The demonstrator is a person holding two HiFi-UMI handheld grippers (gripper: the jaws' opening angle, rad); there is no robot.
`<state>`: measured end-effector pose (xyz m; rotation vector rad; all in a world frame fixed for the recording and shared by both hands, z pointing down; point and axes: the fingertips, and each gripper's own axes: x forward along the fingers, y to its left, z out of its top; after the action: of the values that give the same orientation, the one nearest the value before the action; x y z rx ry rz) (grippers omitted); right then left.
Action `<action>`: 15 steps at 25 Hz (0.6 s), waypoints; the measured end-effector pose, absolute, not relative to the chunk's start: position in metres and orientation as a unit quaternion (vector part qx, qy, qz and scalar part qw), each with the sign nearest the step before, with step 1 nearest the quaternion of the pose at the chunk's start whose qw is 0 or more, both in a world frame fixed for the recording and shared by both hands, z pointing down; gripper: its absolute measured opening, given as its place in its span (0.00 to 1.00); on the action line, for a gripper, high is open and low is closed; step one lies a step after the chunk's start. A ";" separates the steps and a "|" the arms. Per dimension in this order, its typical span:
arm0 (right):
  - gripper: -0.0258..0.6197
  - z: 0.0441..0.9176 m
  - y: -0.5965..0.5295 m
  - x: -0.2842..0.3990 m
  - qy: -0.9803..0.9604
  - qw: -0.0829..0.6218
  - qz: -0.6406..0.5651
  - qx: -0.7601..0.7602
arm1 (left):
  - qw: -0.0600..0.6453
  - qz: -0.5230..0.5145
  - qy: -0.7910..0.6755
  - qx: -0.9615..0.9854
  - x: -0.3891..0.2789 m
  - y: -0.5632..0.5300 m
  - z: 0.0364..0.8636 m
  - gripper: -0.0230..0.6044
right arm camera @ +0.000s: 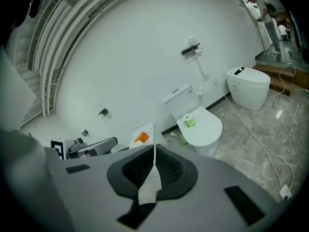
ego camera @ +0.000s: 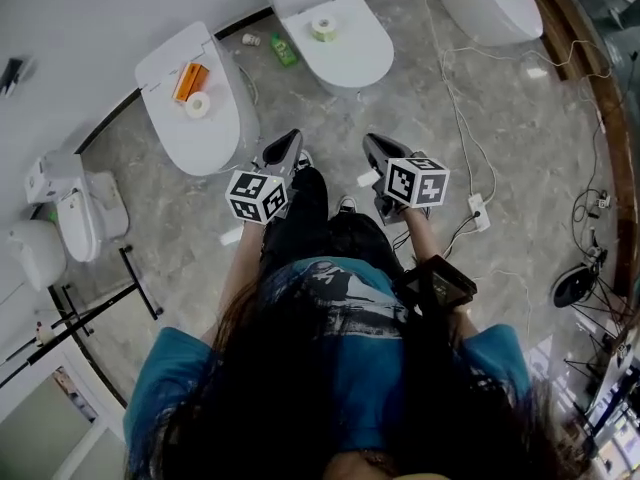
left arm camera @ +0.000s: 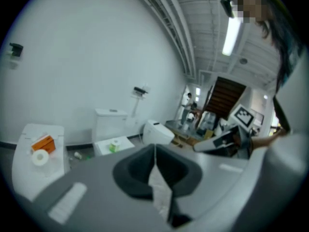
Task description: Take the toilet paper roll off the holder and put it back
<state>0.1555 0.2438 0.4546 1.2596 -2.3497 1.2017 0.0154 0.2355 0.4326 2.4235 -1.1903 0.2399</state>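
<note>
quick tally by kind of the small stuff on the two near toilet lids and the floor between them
paper rolls: 2
orange box: 1
green bottle: 1
small pale bottle: 1
total: 5

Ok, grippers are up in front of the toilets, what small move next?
Probably step closer to the wall fitting above the toilet tank, likely the holder, and open the right gripper. Both it and the left gripper are shut on nothing, and the fitting is far off.
</note>
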 end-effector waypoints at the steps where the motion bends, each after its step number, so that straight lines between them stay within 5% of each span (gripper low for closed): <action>1: 0.08 0.455 0.253 0.156 -0.801 0.109 0.410 0.423 | 0.214 0.090 -0.431 0.872 0.018 0.248 0.433 0.03; 15: 0.08 0.434 0.317 0.124 -0.818 0.102 0.389 0.411 | 0.183 0.086 -0.409 0.890 0.019 0.312 0.409 0.03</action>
<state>0.1236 0.3171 0.4343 1.2148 -2.4156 1.1474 0.0186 0.3125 0.4086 2.5102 -1.1532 0.2427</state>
